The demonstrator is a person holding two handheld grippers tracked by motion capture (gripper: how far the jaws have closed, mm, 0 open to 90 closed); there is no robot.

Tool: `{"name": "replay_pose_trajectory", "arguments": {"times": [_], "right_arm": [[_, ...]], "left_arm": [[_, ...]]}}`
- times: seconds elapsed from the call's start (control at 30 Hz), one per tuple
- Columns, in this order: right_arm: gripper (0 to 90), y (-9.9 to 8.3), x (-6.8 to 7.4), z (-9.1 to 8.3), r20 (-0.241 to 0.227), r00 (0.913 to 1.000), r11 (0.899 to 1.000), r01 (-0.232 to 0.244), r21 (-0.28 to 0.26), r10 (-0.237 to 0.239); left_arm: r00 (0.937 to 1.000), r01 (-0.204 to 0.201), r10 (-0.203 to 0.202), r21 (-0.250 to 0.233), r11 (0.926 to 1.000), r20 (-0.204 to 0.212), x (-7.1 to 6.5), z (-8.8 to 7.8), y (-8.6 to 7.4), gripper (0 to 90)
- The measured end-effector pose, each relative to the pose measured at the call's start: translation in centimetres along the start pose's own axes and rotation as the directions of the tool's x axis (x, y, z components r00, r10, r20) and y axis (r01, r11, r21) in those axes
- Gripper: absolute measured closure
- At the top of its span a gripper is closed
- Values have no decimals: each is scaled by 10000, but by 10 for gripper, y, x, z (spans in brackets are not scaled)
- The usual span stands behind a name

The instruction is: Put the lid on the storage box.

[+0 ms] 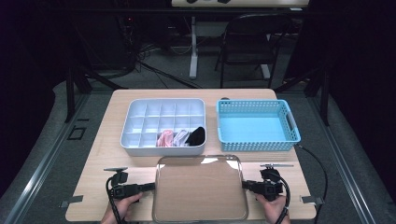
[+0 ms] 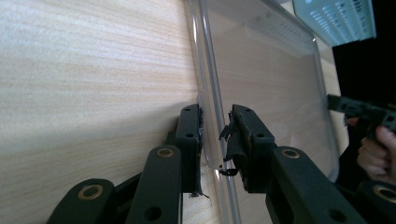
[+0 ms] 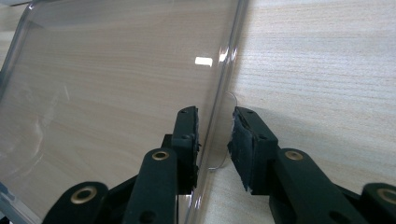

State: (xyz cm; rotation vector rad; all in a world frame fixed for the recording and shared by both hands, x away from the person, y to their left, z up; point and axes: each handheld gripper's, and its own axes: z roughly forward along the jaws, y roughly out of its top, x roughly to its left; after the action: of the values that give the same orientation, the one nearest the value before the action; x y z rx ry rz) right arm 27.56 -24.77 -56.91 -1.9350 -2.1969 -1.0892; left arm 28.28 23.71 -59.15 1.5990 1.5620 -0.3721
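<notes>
Two grippers, left gripper (image 1: 150,187) and right gripper (image 1: 246,185), straddle opposite rims of the clear lid (image 1: 201,189) lying on our surface (image 1: 107,135); their jaws stand spread, not quite pinching. Beyond sit the white organiser (image 1: 140,119) and blue basket (image 1: 257,140).

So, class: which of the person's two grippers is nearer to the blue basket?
Right. The right gripper sits at the clear lid's right edge, below the blue basket; the left gripper is at the lid's left edge, below the white divided tray.
</notes>
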Motion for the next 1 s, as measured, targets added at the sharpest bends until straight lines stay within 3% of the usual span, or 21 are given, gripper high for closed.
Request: {"name": "replay_pose_trajectory", "arguments": {"times": [0.27, 0.37, 0.4, 0.5, 0.57, 0.7, 0.9, 1.0], "right_arm": [[707, 0, -1, 0, -42, 10000, 10000, -48, 11, 48], [707, 0, 0, 0, 4, 10000, 10000, -10, -5, 10], [708, 1, 0, 1, -70, 10000, 10000, 10, 22, -10], [706, 1, 1, 1, 27, 10000, 10000, 78, 29, -78], [706, 1, 0, 1, -17, 10000, 10000, 66, 10, -66], [706, 1, 1, 1, -11, 9999, 9999, 113, -1, -113], [709, 1, 0, 1, -50, 10000, 10000, 45, -35, -45], [709, 1, 0, 1, -35, 10000, 10000, 11, -19, -11]], "left_arm": [[9993, 289, -288, -36, 9996, 252, 4, 1, 1, 729], [9972, 325, -338, 206, 9993, 670, 5, 4, 2, 732], [9975, 119, -139, 305, 9995, 686, 3, 6, 3, 733], [9975, -701, 696, 340, 9970, 140, -6, 6, 5, 710], [9963, -854, 854, 454, 9953, 29, -7, 6, 6, 694], [9946, -1030, 1022, 487, 9935, 181, -8, 7, 7, 677], [9842, -1760, 1767, 474, 9833, -123, -13, 8, 5, 668], [9836, -1801, 1804, 367, 9830, -61, -12, 7, 3, 679]]}}
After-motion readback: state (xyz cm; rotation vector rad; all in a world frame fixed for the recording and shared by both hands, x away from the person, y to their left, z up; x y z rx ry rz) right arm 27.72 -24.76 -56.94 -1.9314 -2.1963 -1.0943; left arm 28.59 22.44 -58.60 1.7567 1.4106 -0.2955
